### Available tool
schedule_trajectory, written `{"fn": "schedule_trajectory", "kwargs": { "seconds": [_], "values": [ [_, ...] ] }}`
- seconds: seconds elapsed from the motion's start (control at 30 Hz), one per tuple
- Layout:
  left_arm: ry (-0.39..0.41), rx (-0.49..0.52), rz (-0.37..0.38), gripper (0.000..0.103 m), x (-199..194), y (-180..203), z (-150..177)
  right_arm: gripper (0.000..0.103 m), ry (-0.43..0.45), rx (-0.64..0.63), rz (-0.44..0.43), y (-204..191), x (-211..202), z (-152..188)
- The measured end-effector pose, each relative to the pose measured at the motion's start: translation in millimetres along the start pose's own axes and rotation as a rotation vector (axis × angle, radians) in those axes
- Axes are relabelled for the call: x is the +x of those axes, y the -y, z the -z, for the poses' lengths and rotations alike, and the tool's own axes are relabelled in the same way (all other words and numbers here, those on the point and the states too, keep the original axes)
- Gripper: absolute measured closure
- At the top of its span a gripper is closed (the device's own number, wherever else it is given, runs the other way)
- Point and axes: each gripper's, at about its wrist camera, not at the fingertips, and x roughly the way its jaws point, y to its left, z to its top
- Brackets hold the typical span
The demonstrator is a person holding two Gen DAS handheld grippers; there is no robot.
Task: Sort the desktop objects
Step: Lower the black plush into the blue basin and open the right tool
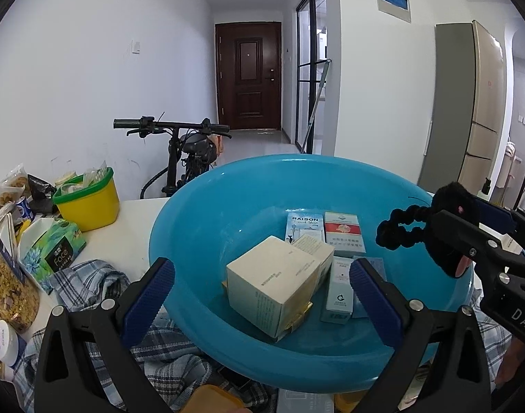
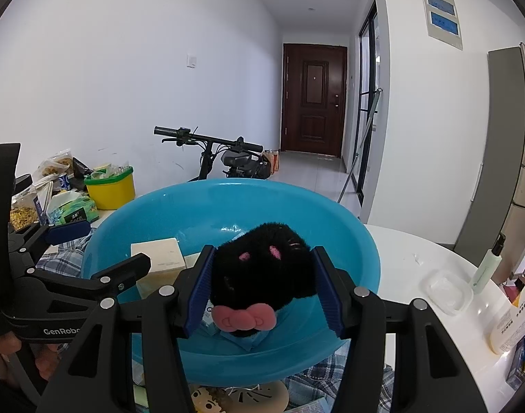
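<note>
Gripping a black plush toy point(image 2: 262, 268), the right tool point(image 2: 262, 289) has both blue pads pressed to its sides, above the blue basin point(image 2: 359, 251). Toy: fuzzy black w/ small pink marks, pink bow at near end facing the camera, looped black tail point(image 1: 402, 225) at far end. Long axis runs roughly along the fingers. Left tool point(image 1: 262, 296) is spread wide, holding nothing, over the basin w/ cream box point(image 1: 272, 285) inside.

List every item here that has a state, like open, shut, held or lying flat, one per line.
left gripper: open, holding nothing
right gripper: shut on black plush toy
black plush toy: held above the basin
blue basin: holding several boxes
cream box: closed, tilted in the basin
red and white pack: lying flat in the basin
front door: shut
</note>
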Motion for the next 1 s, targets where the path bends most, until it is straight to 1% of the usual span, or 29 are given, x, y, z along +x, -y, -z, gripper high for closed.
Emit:
{"fn": "schedule_trajectory", "kwargs": {
  "seconds": [0.27,0.57,0.8,1.0],
  "values": [
    [0.014,-0.001,0.001,0.000,-2.9,-1.0,-0.3,0.048,-0.001,-0.001,0.002,0.3,-0.3,-0.3],
    [0.011,-0.015,0.004,0.000,-2.8,-2.0,0.8,0.048,-0.009,-0.004,0.003,1.3,3.0,2.8],
    [0.000,0.002,-0.001,0.000,-0.2,1.9,3.0,0.048,-0.006,0.001,0.003,4.6,1.1,3.1],
    [0.000,-0.002,0.005,0.000,0.3,2.2,3.6,0.048,-0.009,-0.001,0.007,4.8,1.0,3.8]
  ]
}}
